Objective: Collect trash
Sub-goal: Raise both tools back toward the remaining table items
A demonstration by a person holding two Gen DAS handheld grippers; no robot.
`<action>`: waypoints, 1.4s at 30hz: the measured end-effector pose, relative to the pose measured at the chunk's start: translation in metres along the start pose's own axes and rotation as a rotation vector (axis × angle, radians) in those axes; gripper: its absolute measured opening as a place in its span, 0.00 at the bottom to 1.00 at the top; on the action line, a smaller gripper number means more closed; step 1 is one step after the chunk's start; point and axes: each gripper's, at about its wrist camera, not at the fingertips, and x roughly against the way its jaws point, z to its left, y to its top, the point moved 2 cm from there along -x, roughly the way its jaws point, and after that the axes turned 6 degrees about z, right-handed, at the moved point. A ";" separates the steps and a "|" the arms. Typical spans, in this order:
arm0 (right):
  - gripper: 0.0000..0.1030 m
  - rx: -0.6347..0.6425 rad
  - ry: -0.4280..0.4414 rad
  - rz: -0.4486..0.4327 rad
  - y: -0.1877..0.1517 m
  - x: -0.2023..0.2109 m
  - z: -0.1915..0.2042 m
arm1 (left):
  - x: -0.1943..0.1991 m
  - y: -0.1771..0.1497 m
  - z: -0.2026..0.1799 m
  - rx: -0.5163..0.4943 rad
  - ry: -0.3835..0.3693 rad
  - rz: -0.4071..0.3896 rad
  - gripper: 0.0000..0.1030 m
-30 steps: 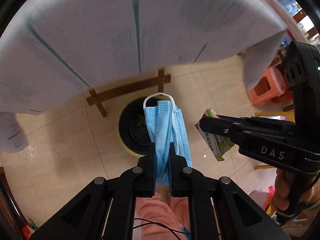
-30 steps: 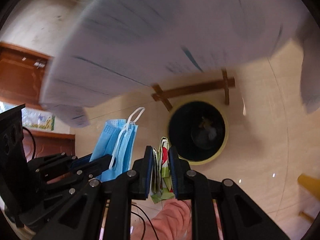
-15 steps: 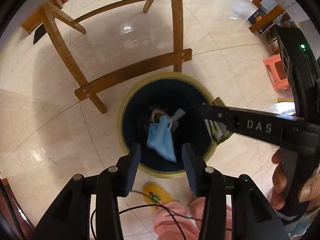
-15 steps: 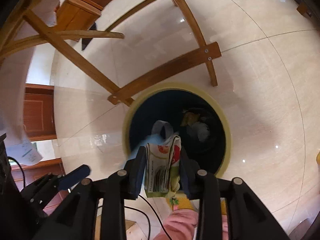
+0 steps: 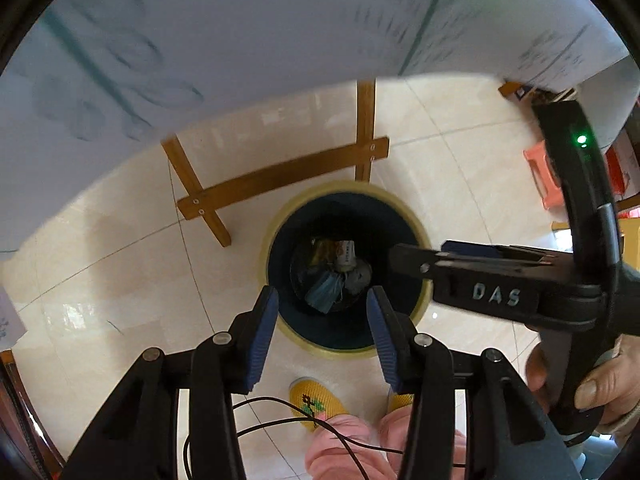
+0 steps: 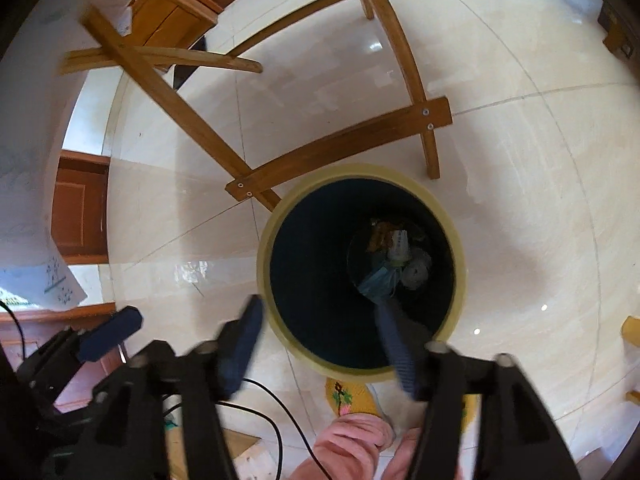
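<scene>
A wooden table frame (image 6: pixel 344 136) stands on glossy cream floor tiles (image 6: pixel 520 208), its crossbar screwed to the legs. A white patterned tablecloth (image 5: pixel 240 32) hangs overhead. An orange plastic stool (image 5: pixel 542 176) sits well apart. Brown cabinet doors (image 6: pixel 78 216) line the wall.

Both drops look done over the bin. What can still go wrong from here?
1. The black cable loops just below the open right gripper; pulling away might snag it.
2. The wooden table brace and the tabletop edge sit close above the bin; lifting either gripper carelessly could knock them.
3. The left gripper, jaws just opened and empty, hangs near the right one; they could clash when withdrawing.
</scene>
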 end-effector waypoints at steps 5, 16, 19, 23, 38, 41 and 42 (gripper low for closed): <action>0.70 0.031 0.003 -0.027 -0.010 0.033 0.022 | 0.037 -0.008 0.000 0.007 0.022 -0.018 0.43; 0.70 0.088 0.005 -0.096 -0.060 0.165 0.073 | 0.182 -0.018 -0.008 0.006 -0.002 -0.144 0.43; 0.70 0.136 -0.008 -0.122 -0.074 0.207 0.092 | 0.227 -0.019 -0.013 -0.014 -0.014 -0.190 0.43; 0.70 0.204 -0.025 -0.181 -0.089 0.263 0.116 | 0.284 -0.021 -0.020 -0.046 -0.027 -0.255 0.46; 0.70 0.272 -0.125 -0.452 -0.111 0.403 0.171 | 0.444 -0.006 -0.041 -0.226 -0.013 -0.558 0.58; 0.70 0.264 -0.164 -0.508 -0.106 0.416 0.177 | 0.464 0.005 -0.041 -0.250 -0.023 -0.616 0.60; 0.70 0.256 -0.176 -0.529 -0.104 0.422 0.179 | 0.472 0.009 -0.041 -0.255 -0.026 -0.635 0.60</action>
